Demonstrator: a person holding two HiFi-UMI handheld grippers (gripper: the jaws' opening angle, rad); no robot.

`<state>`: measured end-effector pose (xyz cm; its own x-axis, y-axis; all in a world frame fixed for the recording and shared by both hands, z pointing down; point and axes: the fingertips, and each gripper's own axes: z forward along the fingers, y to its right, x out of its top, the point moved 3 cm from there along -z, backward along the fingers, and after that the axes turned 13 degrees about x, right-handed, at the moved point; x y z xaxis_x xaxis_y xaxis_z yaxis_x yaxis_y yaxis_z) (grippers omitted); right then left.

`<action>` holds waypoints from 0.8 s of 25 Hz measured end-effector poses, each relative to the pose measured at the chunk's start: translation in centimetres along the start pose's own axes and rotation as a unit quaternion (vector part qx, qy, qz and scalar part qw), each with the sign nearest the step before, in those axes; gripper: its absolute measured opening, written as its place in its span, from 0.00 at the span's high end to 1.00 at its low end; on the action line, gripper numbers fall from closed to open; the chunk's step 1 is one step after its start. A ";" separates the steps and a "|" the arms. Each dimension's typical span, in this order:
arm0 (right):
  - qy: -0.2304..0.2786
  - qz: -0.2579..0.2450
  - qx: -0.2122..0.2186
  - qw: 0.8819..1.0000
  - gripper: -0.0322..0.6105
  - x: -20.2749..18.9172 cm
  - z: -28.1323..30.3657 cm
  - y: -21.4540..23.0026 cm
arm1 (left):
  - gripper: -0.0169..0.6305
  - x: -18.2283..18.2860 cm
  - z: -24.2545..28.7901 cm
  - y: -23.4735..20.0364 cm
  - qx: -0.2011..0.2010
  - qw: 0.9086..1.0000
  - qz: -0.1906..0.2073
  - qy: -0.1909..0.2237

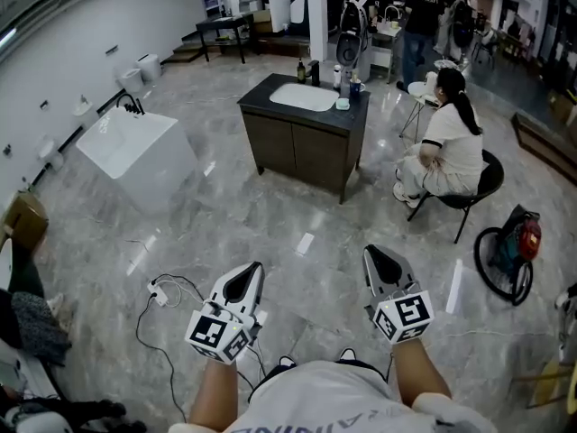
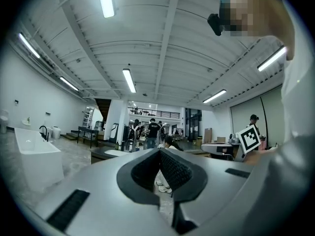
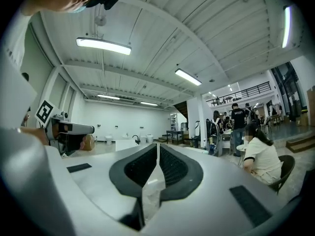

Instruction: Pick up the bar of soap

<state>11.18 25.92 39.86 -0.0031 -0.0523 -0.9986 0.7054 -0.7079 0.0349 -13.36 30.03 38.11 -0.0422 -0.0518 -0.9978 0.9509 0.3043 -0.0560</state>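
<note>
A dark vanity cabinet [image 1: 302, 147] with a white sink [image 1: 304, 96] stands a few steps ahead of me. Bottles [image 1: 339, 78] and a small pale dish [image 1: 343, 104] sit on its top; I cannot make out a bar of soap at this distance. My left gripper [image 1: 251, 274] and right gripper [image 1: 376, 258] are held low in front of my body, pointing toward the cabinet and far from it. Both have their jaws together with nothing between them. The left gripper view [image 2: 159, 151] and right gripper view [image 3: 157, 145] look out over the room.
A white freestanding tub [image 1: 135, 147] stands to the left. Right of the cabinet, a person sits on a chair [image 1: 446, 156]. A cable with a power strip [image 1: 160, 293] lies on the floor by my left side. A wheeled tool [image 1: 508, 253] is at right. More people stand at the back.
</note>
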 end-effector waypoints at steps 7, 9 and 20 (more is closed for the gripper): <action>0.002 0.004 -0.008 1.000 0.90 0.5 -0.3 0.0 | 0.97 0.2 0.0 -0.2 -0.007 1.000 -0.002 0.001; 0.001 0.004 -0.007 1.000 0.90 0.5 0.0 -0.6 | 0.97 0.1 -0.3 -0.6 -0.010 1.000 -0.002 0.001; 0.008 -0.007 -0.007 1.000 0.90 -0.3 3.0 -5.2 | 0.97 -1.1 -2.2 -5.6 -0.030 1.000 -0.010 0.000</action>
<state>5.38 27.54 40.13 -0.0007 -0.0310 -0.9995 0.7157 -0.6981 0.0211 -19.28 30.48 39.45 -0.0615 -0.0587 -0.9964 0.9300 0.3592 -0.0785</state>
